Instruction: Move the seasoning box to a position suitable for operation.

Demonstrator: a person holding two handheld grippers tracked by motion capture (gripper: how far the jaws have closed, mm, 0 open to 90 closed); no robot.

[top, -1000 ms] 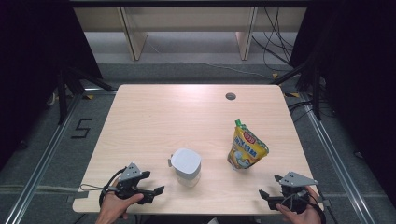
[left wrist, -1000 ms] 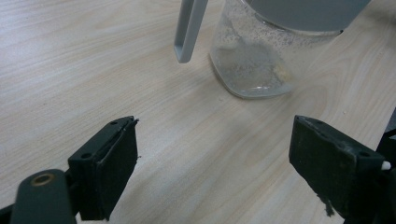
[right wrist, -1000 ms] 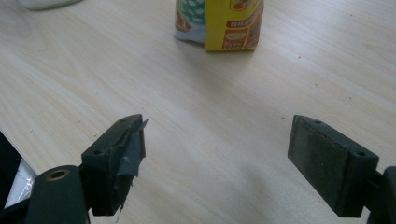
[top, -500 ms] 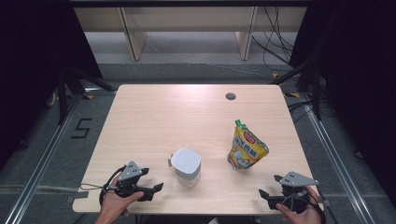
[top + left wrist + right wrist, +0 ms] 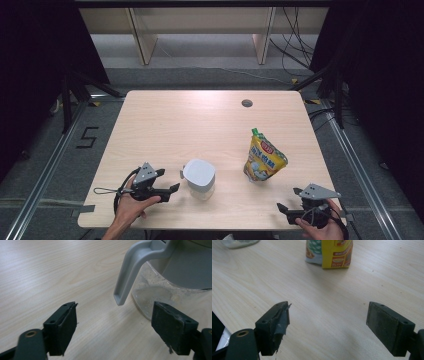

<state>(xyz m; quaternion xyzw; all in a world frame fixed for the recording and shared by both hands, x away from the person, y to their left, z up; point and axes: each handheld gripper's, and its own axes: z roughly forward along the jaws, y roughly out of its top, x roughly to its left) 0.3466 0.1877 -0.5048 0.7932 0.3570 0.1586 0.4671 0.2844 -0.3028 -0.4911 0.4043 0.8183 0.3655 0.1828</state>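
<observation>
The jug point(image 5: 200, 178) stands at the lower middle of the high view, its grey handle point(image 5: 130, 272) seen between the spread, just-closing jaws of the left gripper point(image 5: 172, 189). The handle should be centred between the pads before closing. The right gripper point(image 5: 285, 210) is held spread and empty at lower right, near the pouch point(image 5: 264, 161) on the bench point(image 5: 200, 120).

Pouch point(image 5: 329, 253) top cut off above

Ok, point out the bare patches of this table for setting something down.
The whole far half of the table is bare, bordered only by the cable hole. A gap lies between the lidded pitcher and the yellow pouch. The near edge is crowded: left gripper at the pitcher, right gripper near the pouch.
</observation>
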